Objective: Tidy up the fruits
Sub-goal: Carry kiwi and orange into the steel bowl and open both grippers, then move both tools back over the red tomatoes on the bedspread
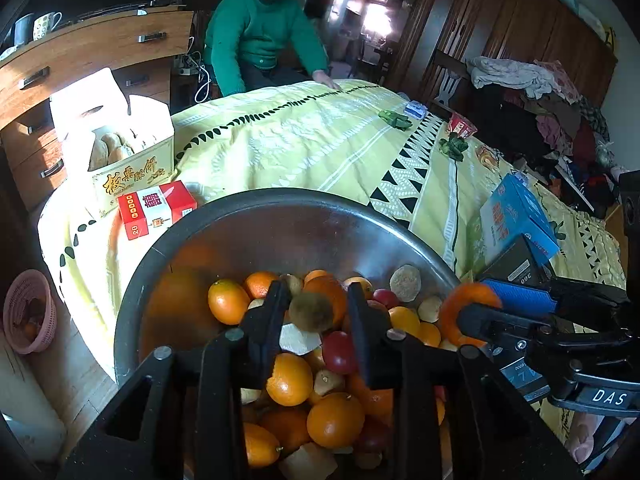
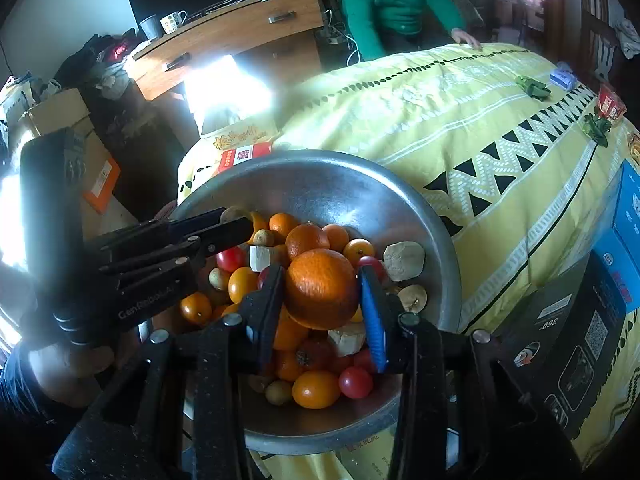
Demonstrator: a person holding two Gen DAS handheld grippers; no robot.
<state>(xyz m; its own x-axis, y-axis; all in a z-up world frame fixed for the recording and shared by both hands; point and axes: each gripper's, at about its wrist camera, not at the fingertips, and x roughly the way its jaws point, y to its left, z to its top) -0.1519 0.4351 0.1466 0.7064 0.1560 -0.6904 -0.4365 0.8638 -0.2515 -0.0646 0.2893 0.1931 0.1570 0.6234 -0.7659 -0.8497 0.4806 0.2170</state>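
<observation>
A steel bowl on the yellow bedspread holds several oranges, red fruits and pale pieces; it also shows in the right wrist view. My left gripper is shut on a brown kiwi above the pile. My right gripper is shut on a large orange above the bowl. In the left wrist view the right gripper shows at the right with that orange. In the right wrist view the left gripper reaches in from the left.
A red box and a yellow carton lie left of the bowl. A blue box and a black box lie right. A pink basket sits on the floor. A person in green sits beyond the bed.
</observation>
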